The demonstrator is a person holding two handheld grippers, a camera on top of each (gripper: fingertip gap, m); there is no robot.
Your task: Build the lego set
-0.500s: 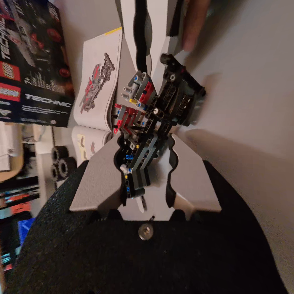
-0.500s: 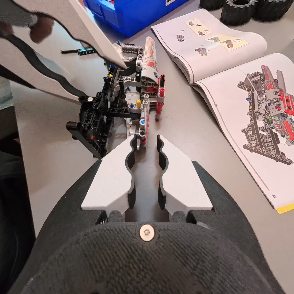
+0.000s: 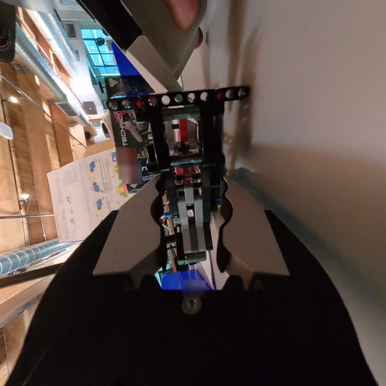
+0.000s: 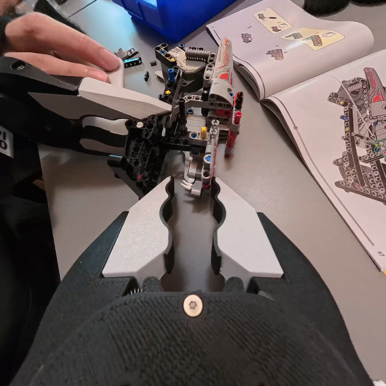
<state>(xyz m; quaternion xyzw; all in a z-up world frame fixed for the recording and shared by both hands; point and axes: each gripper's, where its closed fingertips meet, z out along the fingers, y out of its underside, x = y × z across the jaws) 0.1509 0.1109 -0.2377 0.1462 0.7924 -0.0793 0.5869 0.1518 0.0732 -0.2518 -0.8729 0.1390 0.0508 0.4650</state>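
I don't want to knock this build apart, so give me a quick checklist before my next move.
1. Left tongs gripping the lego model: ok, closed on its black frame.
2. Right tongs free: ok, open and holding nothing.
3. Right tongs lined up: ok, tips flank the model's grey near end.
4. Model supported: ok, its low end rests on the table.
5. Instruction booklet readable: ok, open to the model's right.
6. Next piece among the loose parts: cannot tell.

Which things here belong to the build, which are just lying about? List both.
In use: lego model, left gripper, right gripper, instruction booklet.
Lying about: blue bin, loose black pieces, set box.
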